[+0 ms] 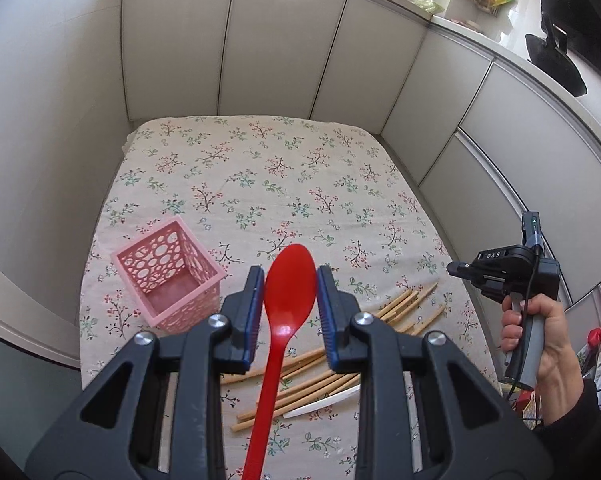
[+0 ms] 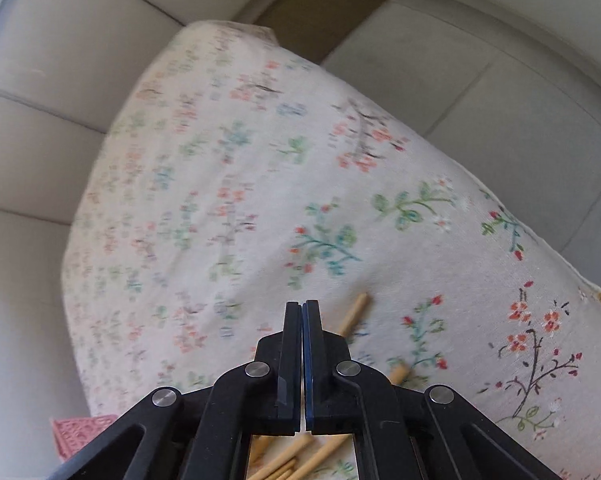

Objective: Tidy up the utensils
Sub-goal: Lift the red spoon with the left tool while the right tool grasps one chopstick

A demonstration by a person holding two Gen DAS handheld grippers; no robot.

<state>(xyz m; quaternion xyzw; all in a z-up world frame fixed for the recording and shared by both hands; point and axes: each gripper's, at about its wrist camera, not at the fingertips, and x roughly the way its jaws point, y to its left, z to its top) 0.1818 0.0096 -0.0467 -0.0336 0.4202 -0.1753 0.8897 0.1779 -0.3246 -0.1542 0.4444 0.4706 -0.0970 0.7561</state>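
My left gripper [image 1: 290, 280] is shut on a red plastic spoon [image 1: 288, 300], bowl forward between the blue pads, held above the table. A pink perforated basket [image 1: 168, 276] stands empty just left of it. Several wooden chopsticks [image 1: 320, 384] and a white utensil [image 1: 324, 402] lie scattered under and right of the gripper. My right gripper [image 2: 302, 308] is shut and empty above the chopsticks [image 2: 352, 316]; it also shows in the left wrist view [image 1: 504, 272], held at the table's right edge. A corner of the basket [image 2: 76, 428] shows at lower left.
The table carries a floral cloth [image 1: 260, 184]. White cabinet doors [image 1: 280, 40] surround it on the far and both sides. A counter with a black pan [image 1: 556, 60] runs at the upper right.
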